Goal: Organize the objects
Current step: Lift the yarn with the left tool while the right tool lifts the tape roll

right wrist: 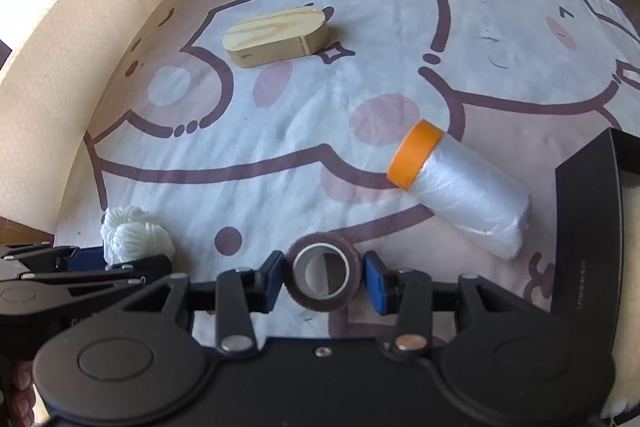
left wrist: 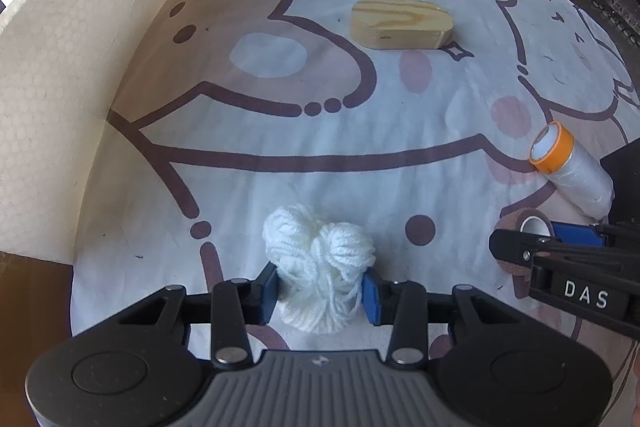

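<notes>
While my left hand-held gripper (left wrist: pixel 320 291) squeezes the white yarn (left wrist: pixel 318 259) at six o'clock, my right hand-held gripper (right wrist: pixel 324 281) clamps the brown tape roll (right wrist: pixel 323 271); I should lift both slowly.

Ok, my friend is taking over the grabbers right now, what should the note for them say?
Left gripper: jaws pinched on the white yarn, low over the bear cloth.
Right gripper: jaws shut on the brown tape roll, also low over the cloth.
Not picked up: wooden block at the far side, and the plastic roll with the orange end lying right of the middle.
Done: both grips are made.
Left: lift and put away the yarn and tape, then the block and plastic roll. Where they go is not visible; a black box edge shows at the right.
</notes>
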A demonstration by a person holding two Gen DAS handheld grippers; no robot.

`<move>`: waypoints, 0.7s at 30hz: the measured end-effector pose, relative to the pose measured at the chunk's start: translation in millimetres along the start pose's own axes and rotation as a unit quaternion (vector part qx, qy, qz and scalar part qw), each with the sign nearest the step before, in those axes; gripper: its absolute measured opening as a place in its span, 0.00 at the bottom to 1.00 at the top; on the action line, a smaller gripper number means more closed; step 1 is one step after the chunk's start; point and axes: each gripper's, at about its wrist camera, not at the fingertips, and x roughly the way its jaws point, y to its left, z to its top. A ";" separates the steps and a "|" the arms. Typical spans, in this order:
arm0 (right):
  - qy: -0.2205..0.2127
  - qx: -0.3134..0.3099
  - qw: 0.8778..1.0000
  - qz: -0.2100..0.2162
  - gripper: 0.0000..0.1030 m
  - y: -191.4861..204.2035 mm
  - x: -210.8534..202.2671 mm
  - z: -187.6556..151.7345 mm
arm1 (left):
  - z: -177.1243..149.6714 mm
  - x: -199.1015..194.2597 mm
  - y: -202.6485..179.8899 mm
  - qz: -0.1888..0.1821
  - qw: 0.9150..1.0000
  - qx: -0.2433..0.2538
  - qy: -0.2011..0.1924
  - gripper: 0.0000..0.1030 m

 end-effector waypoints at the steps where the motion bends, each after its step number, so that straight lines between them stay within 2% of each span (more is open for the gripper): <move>1: 0.000 -0.002 1.000 0.000 0.43 0.8 -0.7 -0.3 | -0.3 -1.2 -0.1 0.000 1.000 0.000 -0.001 0.41; 10: -0.007 -0.007 1.000 -0.005 0.43 1.7 -14.7 -4.4 | -1.7 -18.1 -3.1 -0.002 1.000 -0.002 -0.013 0.41; 21: -0.038 -0.004 0.999 -0.010 0.43 -0.2 -49.4 -13.5 | -8.4 -59.2 -11.7 -0.003 0.999 0.001 -0.051 0.41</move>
